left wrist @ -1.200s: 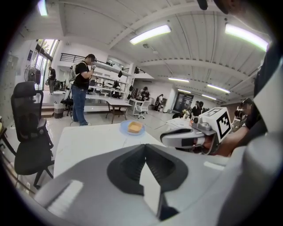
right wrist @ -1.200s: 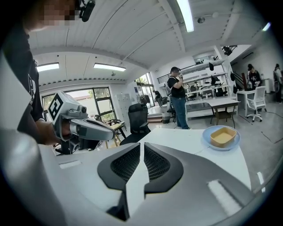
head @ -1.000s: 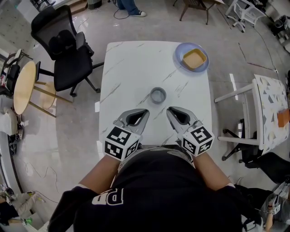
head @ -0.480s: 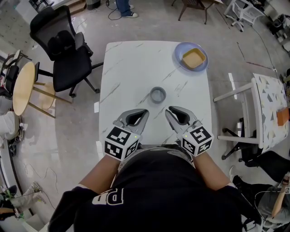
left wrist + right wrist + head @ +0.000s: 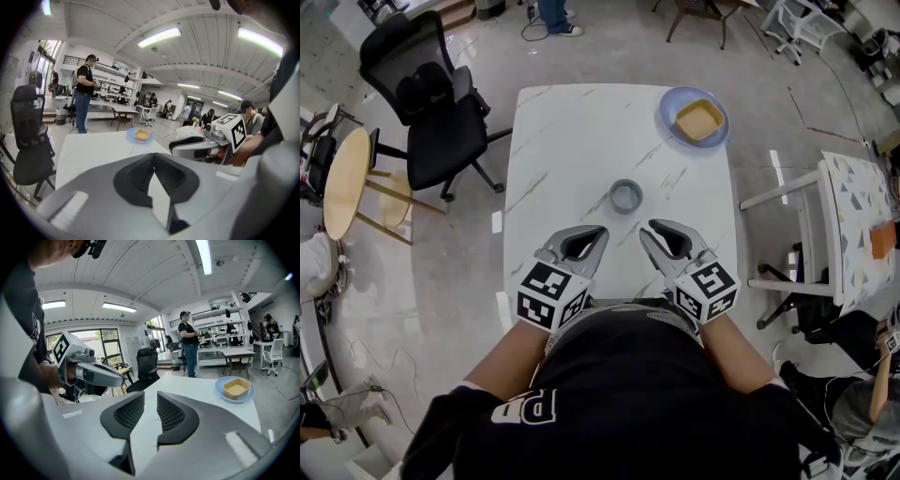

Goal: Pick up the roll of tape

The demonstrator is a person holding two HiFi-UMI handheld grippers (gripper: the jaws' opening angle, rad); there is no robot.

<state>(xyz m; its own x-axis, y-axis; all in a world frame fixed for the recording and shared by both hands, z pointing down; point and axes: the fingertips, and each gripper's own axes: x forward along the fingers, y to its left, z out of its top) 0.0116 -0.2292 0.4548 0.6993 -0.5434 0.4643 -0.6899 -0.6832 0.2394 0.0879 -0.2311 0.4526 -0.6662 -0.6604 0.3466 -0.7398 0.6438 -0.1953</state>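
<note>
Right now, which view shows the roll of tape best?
The head view: the roll of tape lies whole and unobstructed on the white table. Neither the left nor the right gripper view shows it.

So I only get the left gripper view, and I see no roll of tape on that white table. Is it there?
Observer: Yes. The head view shows the roll of tape lying flat near the middle of the table, ahead of both grippers.
Operator: Is either gripper touching it?
Observer: No. The left gripper and the right gripper are both apart from it, over the table's near edge.
Operator: Are the right one's jaws open?
Observer: Its own view shows a narrow gap between them, holding nothing.
</note>
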